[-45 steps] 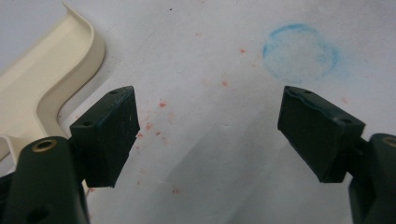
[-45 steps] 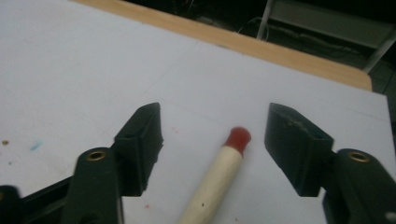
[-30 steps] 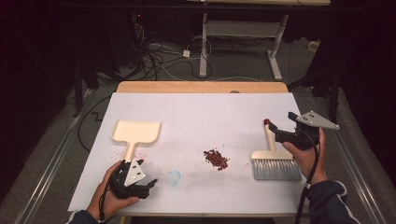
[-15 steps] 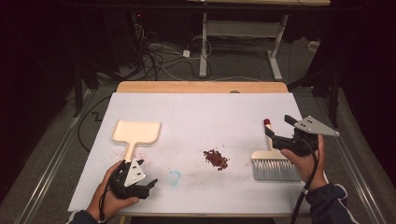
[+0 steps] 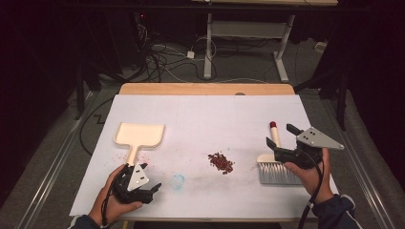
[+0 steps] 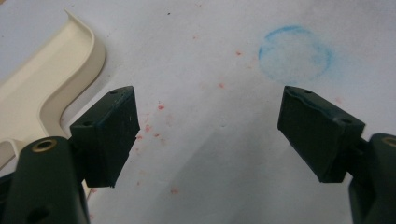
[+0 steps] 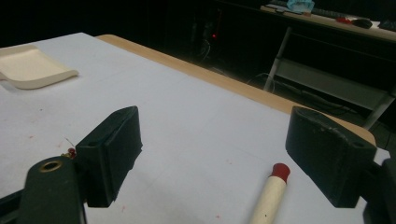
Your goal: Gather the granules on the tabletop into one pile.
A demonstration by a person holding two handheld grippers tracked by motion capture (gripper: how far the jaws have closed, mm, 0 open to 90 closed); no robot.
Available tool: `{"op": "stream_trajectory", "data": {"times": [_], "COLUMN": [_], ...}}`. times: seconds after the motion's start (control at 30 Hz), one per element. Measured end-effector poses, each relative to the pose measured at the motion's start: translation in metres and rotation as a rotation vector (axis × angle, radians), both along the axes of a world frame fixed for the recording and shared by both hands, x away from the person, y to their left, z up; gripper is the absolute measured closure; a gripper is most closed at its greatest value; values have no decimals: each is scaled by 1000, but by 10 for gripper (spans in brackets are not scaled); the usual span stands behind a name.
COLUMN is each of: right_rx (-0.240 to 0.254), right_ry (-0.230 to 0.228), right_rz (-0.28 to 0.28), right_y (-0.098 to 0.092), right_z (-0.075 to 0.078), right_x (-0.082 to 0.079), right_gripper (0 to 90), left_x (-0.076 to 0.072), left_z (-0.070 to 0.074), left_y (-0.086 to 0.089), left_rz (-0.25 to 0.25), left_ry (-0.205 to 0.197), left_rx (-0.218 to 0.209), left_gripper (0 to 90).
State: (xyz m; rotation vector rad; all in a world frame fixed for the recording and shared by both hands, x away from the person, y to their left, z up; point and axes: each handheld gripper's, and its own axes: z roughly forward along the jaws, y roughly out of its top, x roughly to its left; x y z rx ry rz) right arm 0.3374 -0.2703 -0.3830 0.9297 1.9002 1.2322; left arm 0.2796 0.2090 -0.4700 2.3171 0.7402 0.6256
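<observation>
A cream dustpan lies on the left of the white table top, its handle toward the front; its edge shows in the left gripper view. My left gripper rests open by the handle's end, nothing between its jaws. A small pile of dark red bits lies mid-table. At the right lies a hand brush with grey bristles and a red-tipped cream handle. My right gripper hovers open just over that handle, jaws on either side of it.
A faint blue circle is drawn on the paper in front of the left gripper, with pink specks scattered around. The wooden table edge runs along the back. Cables and desk legs lie on the dark floor beyond.
My right gripper has come down and forward toward the brush handle. The left gripper has stayed put.
</observation>
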Motion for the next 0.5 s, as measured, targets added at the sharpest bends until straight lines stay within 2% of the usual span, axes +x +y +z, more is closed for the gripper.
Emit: {"op": "stream_trajectory", "data": {"times": [0.5], "right_rx": [-54], "right_ry": [-32], "right_rz": [40], "right_y": [5], "right_z": [-13], "right_x": [-23], "right_gripper": [188], "left_x": [0], "left_z": [0], "left_y": [0], "left_rz": [-2], "left_ry": [-1], "left_rx": [-1], "left_gripper": [196]}}
